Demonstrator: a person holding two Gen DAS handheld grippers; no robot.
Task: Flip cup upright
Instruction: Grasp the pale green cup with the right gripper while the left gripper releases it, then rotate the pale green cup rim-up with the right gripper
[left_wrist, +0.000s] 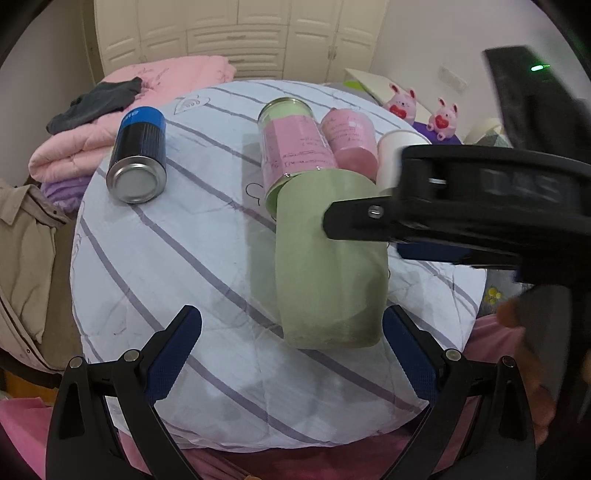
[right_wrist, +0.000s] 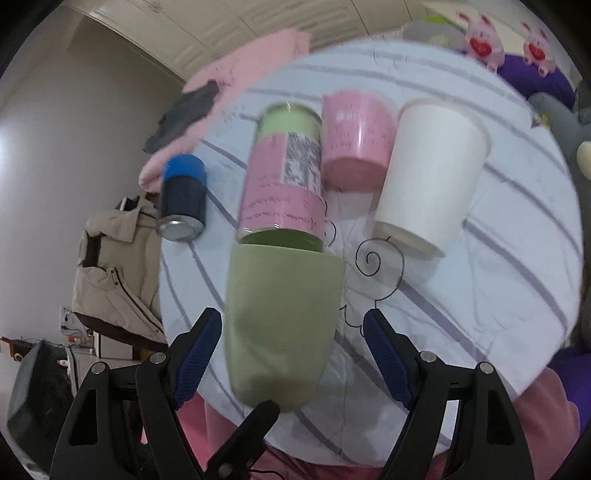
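Observation:
A pale green cup (left_wrist: 328, 258) lies on its side on the striped cloth, base toward me. It also shows in the right wrist view (right_wrist: 280, 325). My left gripper (left_wrist: 291, 354) is open, its blue pads on either side of the cup's base and apart from it. My right gripper (right_wrist: 291, 354) is open and straddles the cup's body without touching. In the left wrist view the right gripper reaches in from the right, one fingertip (left_wrist: 332, 221) over the cup.
On the cloth lie a pink-labelled can (left_wrist: 291, 147), a pink cup (left_wrist: 351, 140), a white paper cup (right_wrist: 428, 173) and a blue-black can (left_wrist: 138, 155). Folded pink blankets (left_wrist: 110, 122) and two plush toys (left_wrist: 424, 110) sit behind. A beige jacket (right_wrist: 114, 269) hangs left.

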